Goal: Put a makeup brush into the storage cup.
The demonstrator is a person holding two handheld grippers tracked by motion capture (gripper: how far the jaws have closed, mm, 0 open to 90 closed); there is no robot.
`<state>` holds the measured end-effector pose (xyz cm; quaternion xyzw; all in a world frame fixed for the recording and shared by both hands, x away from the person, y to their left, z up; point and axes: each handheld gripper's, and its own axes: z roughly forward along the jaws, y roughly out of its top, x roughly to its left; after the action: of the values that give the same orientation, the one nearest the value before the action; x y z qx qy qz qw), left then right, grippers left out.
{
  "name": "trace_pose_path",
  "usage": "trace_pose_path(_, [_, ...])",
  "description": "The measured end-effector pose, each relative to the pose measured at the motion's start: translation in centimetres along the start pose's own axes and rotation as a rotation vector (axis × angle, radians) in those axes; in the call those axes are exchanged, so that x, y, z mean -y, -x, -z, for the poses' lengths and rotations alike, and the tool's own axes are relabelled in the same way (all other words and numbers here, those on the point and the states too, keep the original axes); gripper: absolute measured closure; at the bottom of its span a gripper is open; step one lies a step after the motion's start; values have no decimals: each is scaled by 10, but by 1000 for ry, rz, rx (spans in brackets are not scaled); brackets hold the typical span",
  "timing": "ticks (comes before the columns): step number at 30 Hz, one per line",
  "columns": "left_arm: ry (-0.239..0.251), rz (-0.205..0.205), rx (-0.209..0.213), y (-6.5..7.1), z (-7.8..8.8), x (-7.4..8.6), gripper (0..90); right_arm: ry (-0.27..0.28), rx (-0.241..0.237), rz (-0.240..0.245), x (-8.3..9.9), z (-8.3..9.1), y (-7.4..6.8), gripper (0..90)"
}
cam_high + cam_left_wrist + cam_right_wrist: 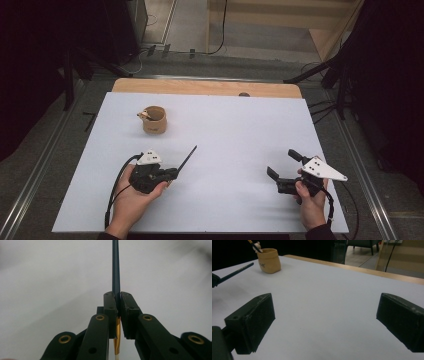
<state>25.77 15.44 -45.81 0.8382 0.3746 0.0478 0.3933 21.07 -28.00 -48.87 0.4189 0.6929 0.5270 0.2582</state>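
High view: left gripper [175, 173], lower left, pinches a dark pencil [187, 158] aimed toward the tan cup [154, 120] upper left, likely to drop it in.

Left gripper view: jaws pressed on the shaft, center.

Right gripper view: right gripper [324, 322] spread, holding nothing, 2 pads apart over the white table [324, 295].

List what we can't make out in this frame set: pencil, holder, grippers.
- Pencil: far tip cut off by the top edge of the left gripper view; mid-shaft hidden between the shut left gripper pads.
- Holder: contents too small in the high view; in the right gripper view the top edge crops the stick inside.
- Holder print: too small to read.
- Right gripper: body below the frame; jaws open.
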Motion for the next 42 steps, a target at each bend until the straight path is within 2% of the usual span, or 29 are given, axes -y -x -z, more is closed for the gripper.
trace_pose_path(9, [79, 11, 44, 4, -6, -3, 847, -20, -36, 22, -6, -19, -25, 24])
trace_pose_path(16, [103, 17, 69, 7, -12, -5, 847, -38, -54, 25, -10, -37, -45, 29])
trace_pose_path(24, [120, 9, 99, 12, -20, -7, 847, -44, -74, -7, -18, -53, -64, 39])
trace_pose_path(32, [145, 5, 107, 14, -20, -8, 847, -40, -91, -27, -24, -70, -81, 49])
trace_pose_path(38, [154, -3, 109, 14, -21, -7, 847, -33, -102, -74, -29, -79, -91, 73])
trace_pose_path(42, [171, -7, 111, 15, -21, -7, 847, -29, -107, -86, -33, -83, -96, 104])
